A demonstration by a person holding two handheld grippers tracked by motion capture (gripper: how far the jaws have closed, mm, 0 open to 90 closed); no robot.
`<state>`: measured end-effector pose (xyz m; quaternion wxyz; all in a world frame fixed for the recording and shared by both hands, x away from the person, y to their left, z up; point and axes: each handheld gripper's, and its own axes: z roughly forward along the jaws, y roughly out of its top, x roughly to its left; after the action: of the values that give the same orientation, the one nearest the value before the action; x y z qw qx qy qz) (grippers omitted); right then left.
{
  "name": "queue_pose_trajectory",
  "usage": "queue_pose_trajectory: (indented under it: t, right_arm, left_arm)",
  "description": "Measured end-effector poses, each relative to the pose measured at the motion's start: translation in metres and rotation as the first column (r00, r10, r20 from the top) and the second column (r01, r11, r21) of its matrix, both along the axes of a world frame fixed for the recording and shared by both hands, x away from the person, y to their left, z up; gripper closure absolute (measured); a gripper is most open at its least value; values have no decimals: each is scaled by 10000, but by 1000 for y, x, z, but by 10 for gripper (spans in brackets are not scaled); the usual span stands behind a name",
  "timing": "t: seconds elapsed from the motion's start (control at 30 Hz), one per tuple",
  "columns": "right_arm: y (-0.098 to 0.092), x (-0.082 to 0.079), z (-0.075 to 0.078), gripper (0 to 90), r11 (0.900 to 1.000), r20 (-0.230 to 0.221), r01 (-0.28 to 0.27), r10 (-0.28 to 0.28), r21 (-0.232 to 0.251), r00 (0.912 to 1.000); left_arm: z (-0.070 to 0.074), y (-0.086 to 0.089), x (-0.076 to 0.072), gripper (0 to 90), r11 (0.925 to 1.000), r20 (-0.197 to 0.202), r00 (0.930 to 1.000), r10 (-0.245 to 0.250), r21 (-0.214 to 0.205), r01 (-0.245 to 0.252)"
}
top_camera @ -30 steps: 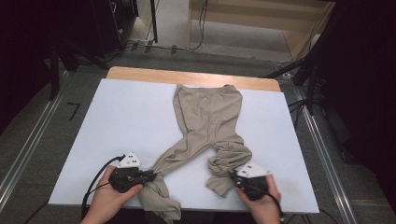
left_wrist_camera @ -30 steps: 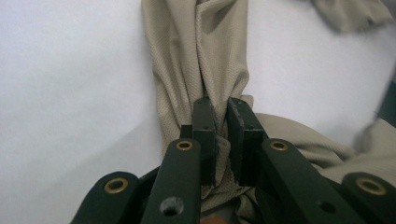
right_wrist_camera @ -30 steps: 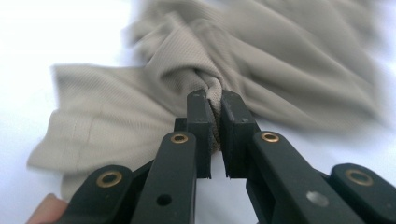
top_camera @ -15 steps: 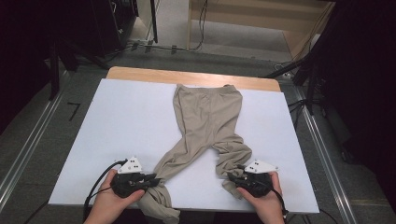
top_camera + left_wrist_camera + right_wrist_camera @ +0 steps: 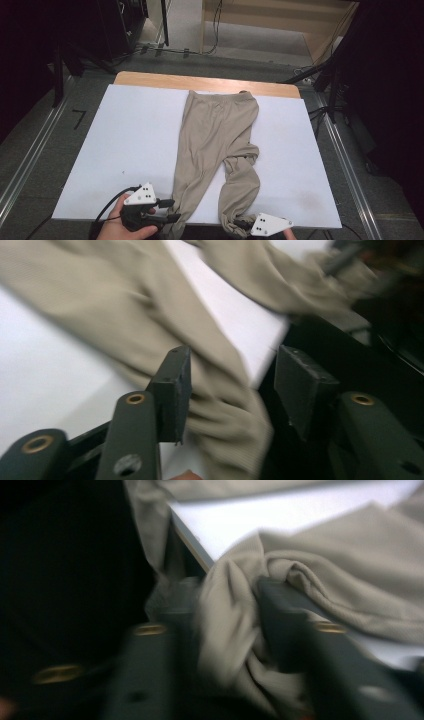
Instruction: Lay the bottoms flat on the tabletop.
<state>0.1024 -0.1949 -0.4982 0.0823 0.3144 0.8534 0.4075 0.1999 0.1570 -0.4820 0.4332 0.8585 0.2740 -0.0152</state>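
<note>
**Both trouser cuffs at the near edge, jaws parted**

A pair of beige, soft-knit trousers (image 5: 216, 135) lies on the white-topped bench (image 5: 130, 135), waistband at the far side near the strip of bare wood, legs running toward the person. The left leg lies fairly straight; the right leg is bunched and twisted about halfway down. Both cuffs reach the near edge of the bench and droop over it, where the bottom of the high view cuts them off.

The left hand-held gripper (image 5: 169, 210), black with a white plate on top, lies at the left cuff. Its jaws have just been opening: its own view shows them roughly half apart, the leg cloth lying loosely between them, brushing the left pad (image 5: 176, 385) and clear of the right one. Nothing is pinched. That view is smeared by motion, so the fold of the cloth is hard to read.

The right hand-held gripper (image 5: 243, 223) sits at the right cuff, mostly cut off by the frame edge, with its hand barely in sight. Its jaws have also just been opening. Its own view is heavily blurred: a wad of cuff fabric sits between the parted jaws, and whether the pads press on it cannot be told with certainty, though they look slack.
</note>
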Motion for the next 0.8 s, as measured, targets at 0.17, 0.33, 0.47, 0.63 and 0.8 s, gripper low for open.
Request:
queue_pose_trajectory:
  t: [0.17, 0.33, 0.47, 0.63, 0.8]
  right_arm:
    - [-21, 32, 11, 369, 9841, 706, 1711, -1742, 486, 9822]
    - [-36, 83, 0, 336, 9245, 968, 3792, -3741, -400, 9223]
    - [-41, 105, -19, 472, 8916, 111, 4518, -4517, -302, 8921]
    - [-33, 95, -23, 802, 9141, 220, 4017, -4011, -556, 9158]
    - [-25, 69, -13, 868, 9488, 330, 3090, -3075, -656, 9510]
  left_arm:
    - [-7, 0, 36, 456, 9910, 49, 9910, 1336, 53, -1336]
    - [-15, -24, 57, 456, 9816, 149, 9822, 1875, 340, -1879]
    - [-26, -40, 58, 465, 9693, 307, 9739, 2250, 943, -2269]
    - [-26, -42, 53, 776, 9547, 974, 9621, 2546, 1332, -2661]
    - [-24, -31, 53, 899, 9643, 631, 9689, 2393, 1008, -2448]
